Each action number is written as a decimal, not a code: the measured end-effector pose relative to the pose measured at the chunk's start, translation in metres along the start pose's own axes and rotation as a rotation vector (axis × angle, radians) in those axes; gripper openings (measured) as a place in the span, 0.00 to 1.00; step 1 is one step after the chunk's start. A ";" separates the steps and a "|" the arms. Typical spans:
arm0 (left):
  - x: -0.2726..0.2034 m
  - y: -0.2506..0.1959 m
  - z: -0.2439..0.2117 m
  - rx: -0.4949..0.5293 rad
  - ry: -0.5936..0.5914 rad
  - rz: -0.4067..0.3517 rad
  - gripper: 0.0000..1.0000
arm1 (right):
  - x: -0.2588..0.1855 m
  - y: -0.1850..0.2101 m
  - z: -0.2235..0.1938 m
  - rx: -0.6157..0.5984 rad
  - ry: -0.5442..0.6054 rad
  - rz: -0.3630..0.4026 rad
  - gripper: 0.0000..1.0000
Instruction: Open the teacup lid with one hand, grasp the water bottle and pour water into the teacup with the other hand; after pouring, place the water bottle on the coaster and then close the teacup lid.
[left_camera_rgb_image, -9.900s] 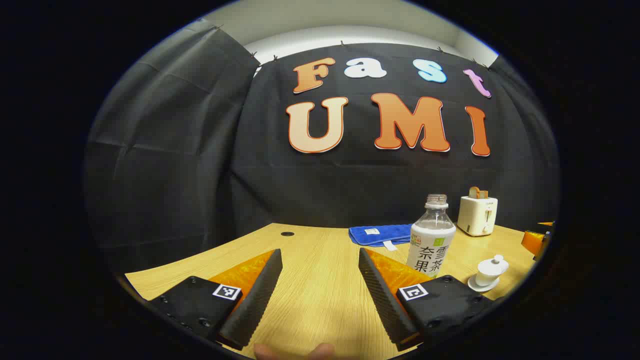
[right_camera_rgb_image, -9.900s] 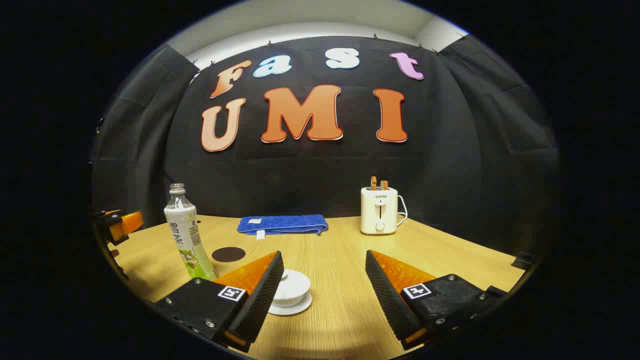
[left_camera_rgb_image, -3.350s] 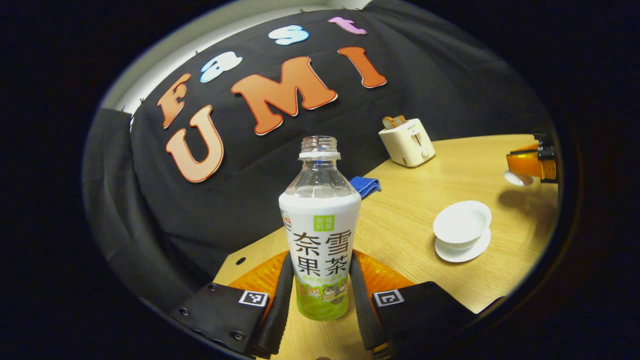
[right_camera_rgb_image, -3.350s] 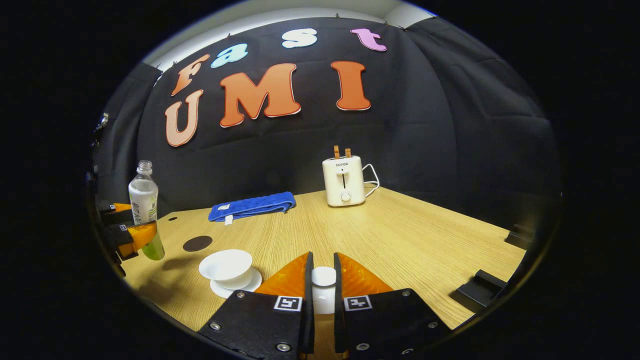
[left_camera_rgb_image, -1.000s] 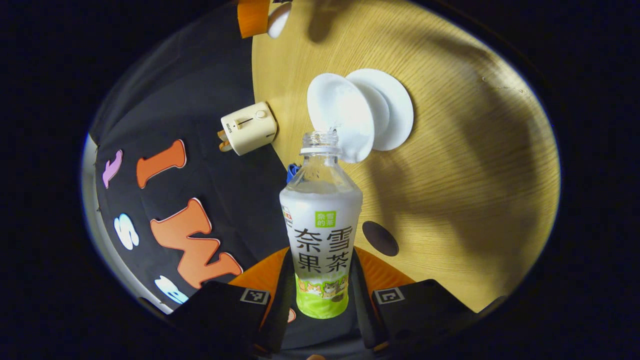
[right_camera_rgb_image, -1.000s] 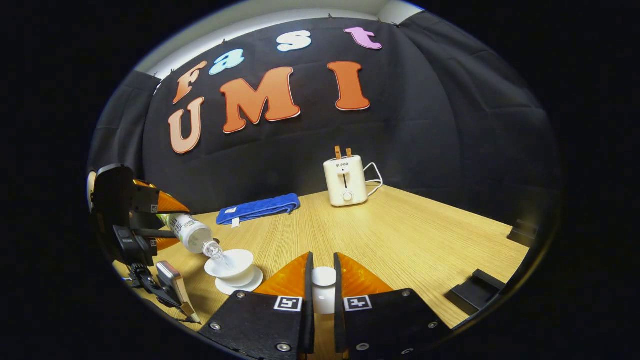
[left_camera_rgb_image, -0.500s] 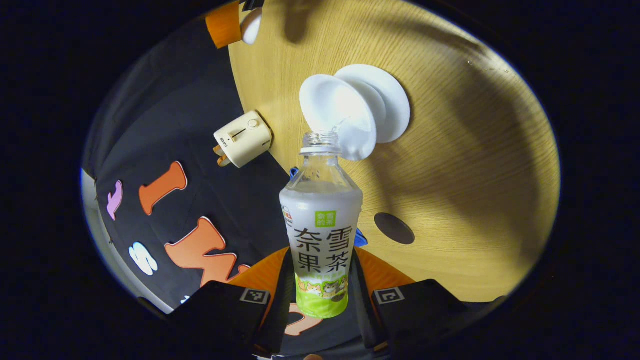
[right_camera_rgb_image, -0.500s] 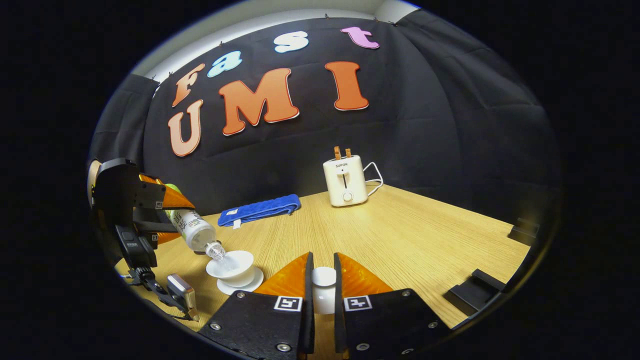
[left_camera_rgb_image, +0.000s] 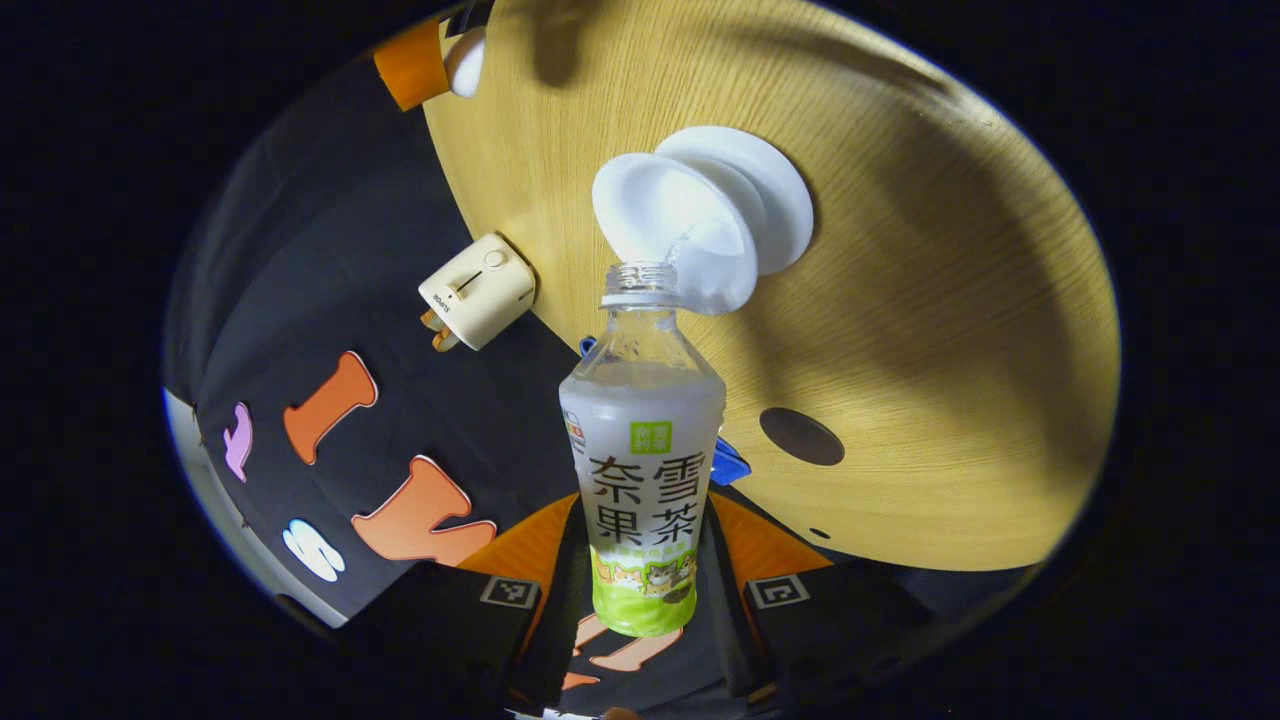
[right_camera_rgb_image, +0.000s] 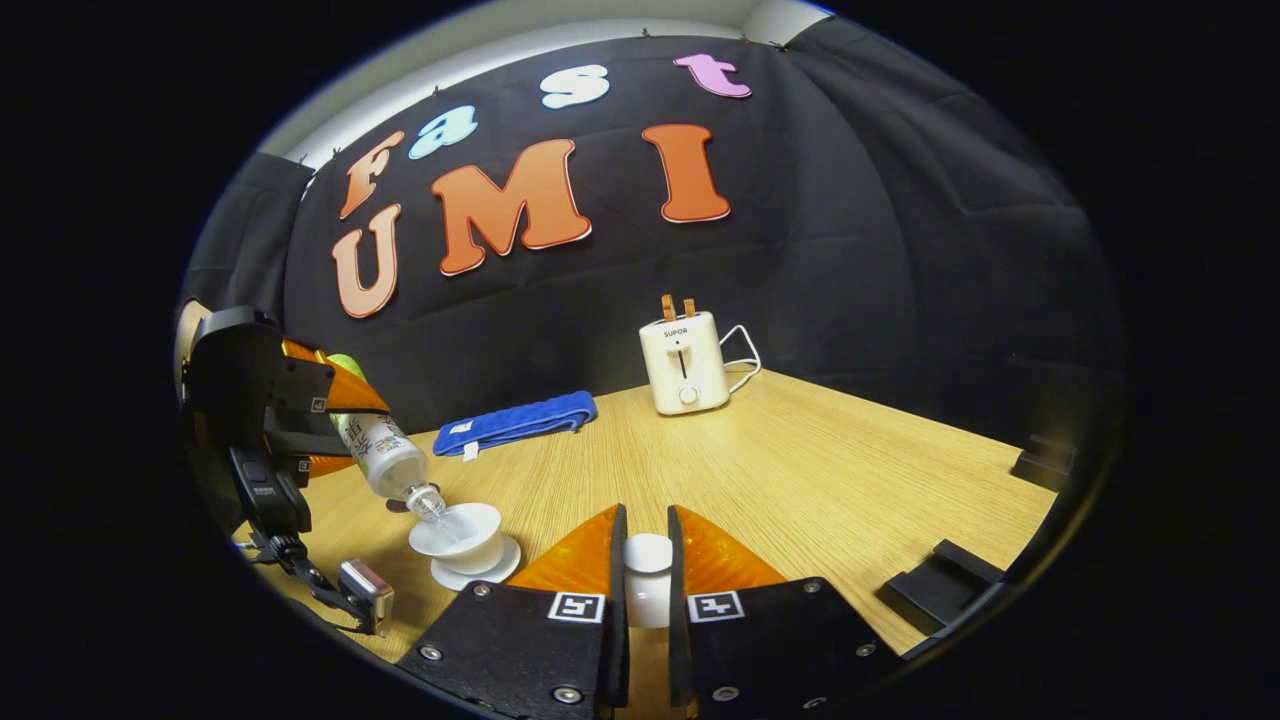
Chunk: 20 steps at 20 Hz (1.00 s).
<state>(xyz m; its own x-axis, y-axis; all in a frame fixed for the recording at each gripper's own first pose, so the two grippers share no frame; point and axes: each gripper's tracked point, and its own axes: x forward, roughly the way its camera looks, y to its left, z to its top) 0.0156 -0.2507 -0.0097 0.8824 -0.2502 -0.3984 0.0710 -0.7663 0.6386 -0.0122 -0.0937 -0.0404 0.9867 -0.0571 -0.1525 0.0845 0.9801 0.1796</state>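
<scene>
A staged recording booth: black cloth wall behind a wooden table set with a toaster and a folded blue towel.

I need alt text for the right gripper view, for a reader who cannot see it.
The right gripper holds the white teacup lid above a wooden table. At left, the left gripper tips a bottle, pouring water into the open teacup on its saucer. A blue towel and toaster stand behind.
</scene>
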 end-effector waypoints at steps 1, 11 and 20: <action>0.000 0.001 0.000 0.011 0.002 0.002 0.59 | 0.000 -0.001 0.000 0.002 0.000 0.000 0.16; 0.000 -0.002 0.001 -0.010 -0.004 -0.017 0.59 | -0.004 -0.001 0.001 0.004 -0.002 0.001 0.16; 0.009 -0.029 0.016 -0.299 -0.092 -0.082 0.58 | -0.005 0.003 0.001 0.005 0.006 0.013 0.16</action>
<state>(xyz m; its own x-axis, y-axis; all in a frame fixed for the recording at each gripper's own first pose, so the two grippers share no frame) 0.0144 -0.2404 -0.0424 0.8231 -0.2577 -0.5061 0.2861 -0.5816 0.7615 -0.0170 -0.0909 -0.0379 0.9869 -0.0428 -0.1558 0.0720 0.9798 0.1868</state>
